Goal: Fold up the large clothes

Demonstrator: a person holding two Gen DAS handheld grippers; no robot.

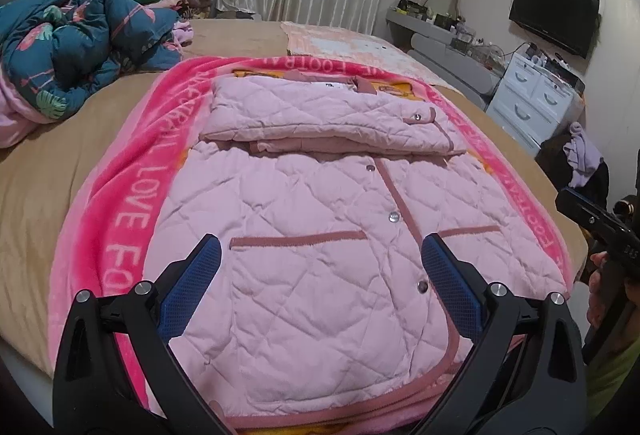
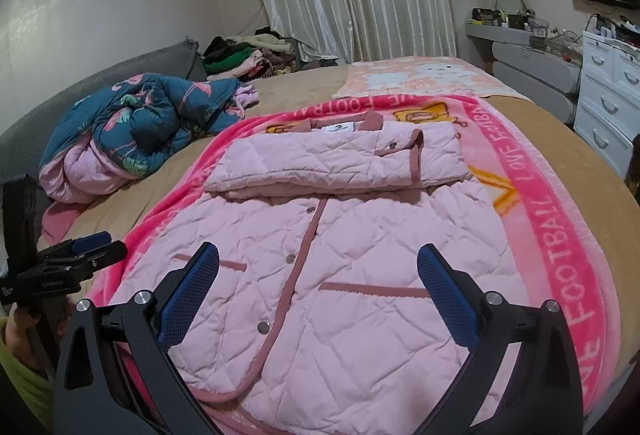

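A pale pink quilted jacket with dusty-rose trim and snap buttons lies front-up on a bright pink "LOVE FOOTBALL" blanket on the bed. Its sleeves are folded across the chest below the collar. My left gripper is open and empty, hovering above the jacket's hem on its left half. My right gripper is open and empty, hovering above the hem on the right half of the jacket, which lies on the same blanket. Each gripper shows at the edge of the other's view.
A crumpled blue flamingo duvet lies on the tan bed at the left. A clothes pile sits by the curtain. A white drawer unit, a grey shelf and a wall TV stand on the right.
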